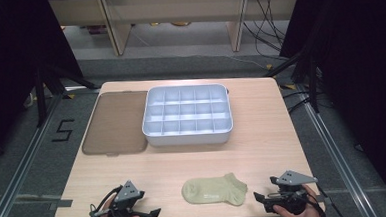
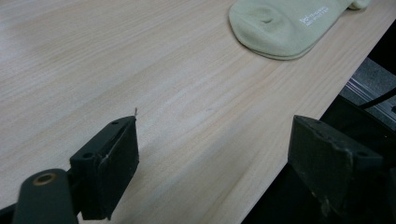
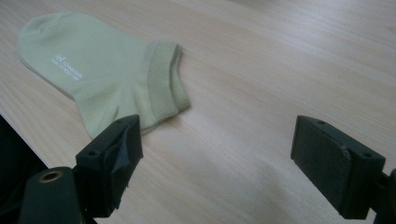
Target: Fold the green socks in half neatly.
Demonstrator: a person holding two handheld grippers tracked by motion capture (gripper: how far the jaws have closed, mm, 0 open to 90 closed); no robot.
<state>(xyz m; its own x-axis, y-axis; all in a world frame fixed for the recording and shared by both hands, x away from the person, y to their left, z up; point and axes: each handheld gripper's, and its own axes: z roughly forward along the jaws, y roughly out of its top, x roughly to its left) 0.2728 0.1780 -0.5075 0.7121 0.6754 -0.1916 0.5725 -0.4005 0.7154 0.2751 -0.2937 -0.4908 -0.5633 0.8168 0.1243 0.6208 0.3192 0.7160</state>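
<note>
1. The sock (image 1: 215, 190) lies flat near the front edge of the table (image 1: 263, 150), between the two grippers, its long axis running left to right along that edge, toe to the left and cuff to the right.
2. It is pale green, ankle-cut, with a ribbed cuff band and a small white print on its side (too small to read).
3. The right gripper (image 1: 267, 199) sits just beside the cuff end, jaws wide apart and empty; in the right gripper view the cuff lies close ahead of its left jaw.
4. The left gripper (image 1: 149, 215) is also spread and empty, and stands farther from the toe, so the right looks the nearer one.
5. Well beyond stand a white divided tray (image 1: 154, 133) and a brown mat (image 1: 115, 122) touching its left side.
</note>
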